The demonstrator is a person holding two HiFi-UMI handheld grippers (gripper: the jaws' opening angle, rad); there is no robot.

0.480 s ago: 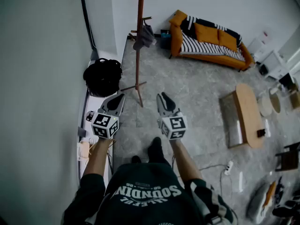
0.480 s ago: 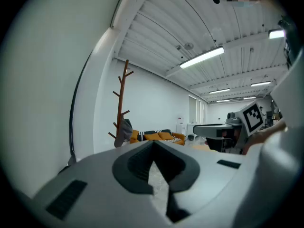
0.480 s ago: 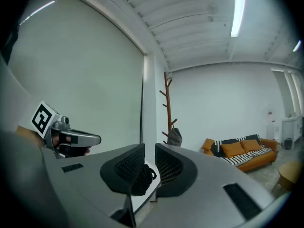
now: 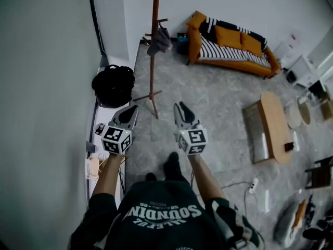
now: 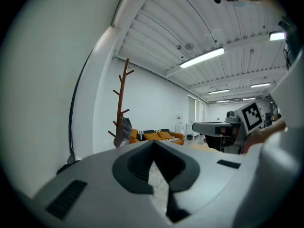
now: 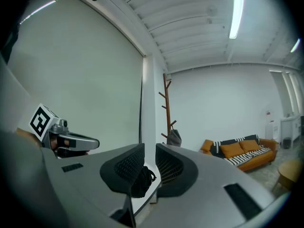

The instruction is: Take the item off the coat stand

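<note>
Two grippers are held out side by side in the lower middle of the head view, one in each hand, each with one marker cube at its rear. The left gripper [image 4: 130, 109] has its jaws together at the tips, with nothing between them; its own view shows only bare floor through the small gap behind the tips. The right gripper [image 4: 179, 107] has its jaws drawn almost together, a thin slit left between the pads, and it is empty too.

Beyond both tips, towards the top centre of the head view, stands one wooden coat stand [image 4: 153, 46], well apart from both grippers. One grey item [image 4: 159, 41] hangs from a low peg on its right side. The other pegs that show are bare.

To the left of the stand's feet, against the white wall, lies one black bag [image 4: 113, 85]. In the upper right stands one orange sofa [image 4: 234, 64] with two orange cushions and one striped cover. Further down the right side is one wooden coffee table [image 4: 276, 129], and low on the grey floor lies one white power strip [image 4: 254, 185].
</note>
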